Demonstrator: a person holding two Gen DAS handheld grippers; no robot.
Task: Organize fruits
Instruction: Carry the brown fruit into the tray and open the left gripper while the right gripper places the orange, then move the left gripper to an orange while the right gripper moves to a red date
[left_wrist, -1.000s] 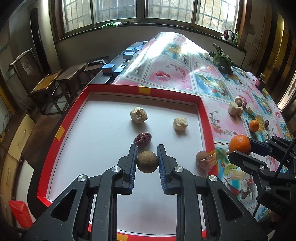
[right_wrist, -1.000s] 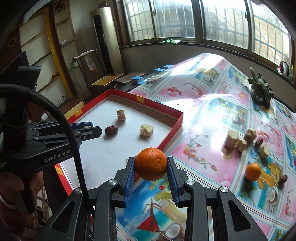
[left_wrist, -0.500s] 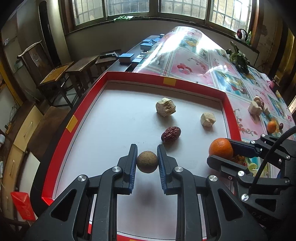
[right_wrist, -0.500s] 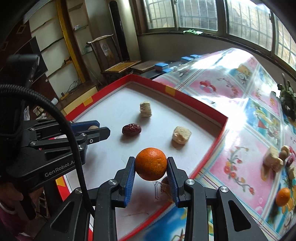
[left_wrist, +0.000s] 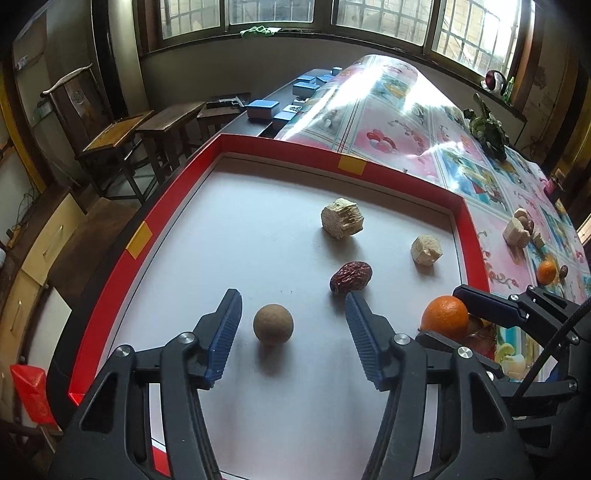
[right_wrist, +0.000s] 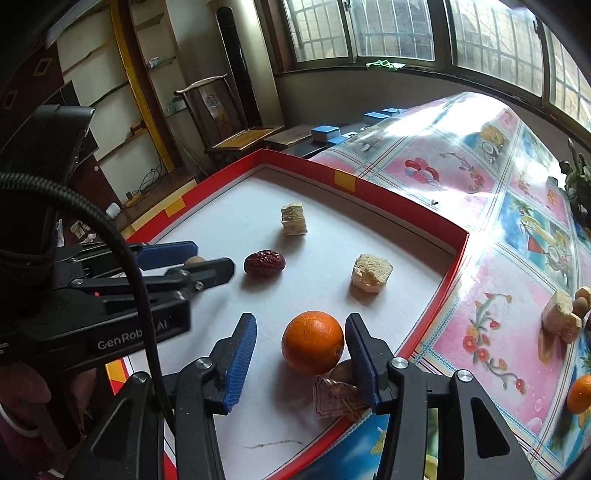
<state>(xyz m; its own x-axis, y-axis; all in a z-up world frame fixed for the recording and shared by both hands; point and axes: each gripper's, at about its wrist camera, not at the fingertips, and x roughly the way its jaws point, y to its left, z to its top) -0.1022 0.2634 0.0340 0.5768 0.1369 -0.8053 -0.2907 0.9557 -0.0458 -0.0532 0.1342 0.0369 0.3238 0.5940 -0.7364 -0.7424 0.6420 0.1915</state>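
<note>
A red-rimmed tray (left_wrist: 147, 221) with a white floor holds a brown round fruit (left_wrist: 273, 324), a red date (left_wrist: 351, 277) and two pale chunks (left_wrist: 341, 218) (left_wrist: 426, 250). My left gripper (left_wrist: 291, 297) is opening; the brown fruit rests on the floor between its pads, untouched. In the right wrist view my right gripper (right_wrist: 300, 321) is opening too. An orange (right_wrist: 313, 341) sits on the tray floor between its pads, close to the right one, with a wide gap on the left. A clear-wrapped brown piece (right_wrist: 338, 397) lies just behind the orange by the rim (right_wrist: 406, 210).
On the fruit-patterned oilcloth (right_wrist: 461, 177) right of the tray lie a second orange (right_wrist: 580, 393) and a small pile of pale chunks and nuts (right_wrist: 561, 317). Blue boxes (left_wrist: 262, 109) sit beyond the tray. Wooden chairs (left_wrist: 122, 136) stand off the table's left side.
Both grippers have gone from shut to open. The brown fruit and the orange, held a moment ago, now rest on the tray floor. The right gripper came in over the tray.
</note>
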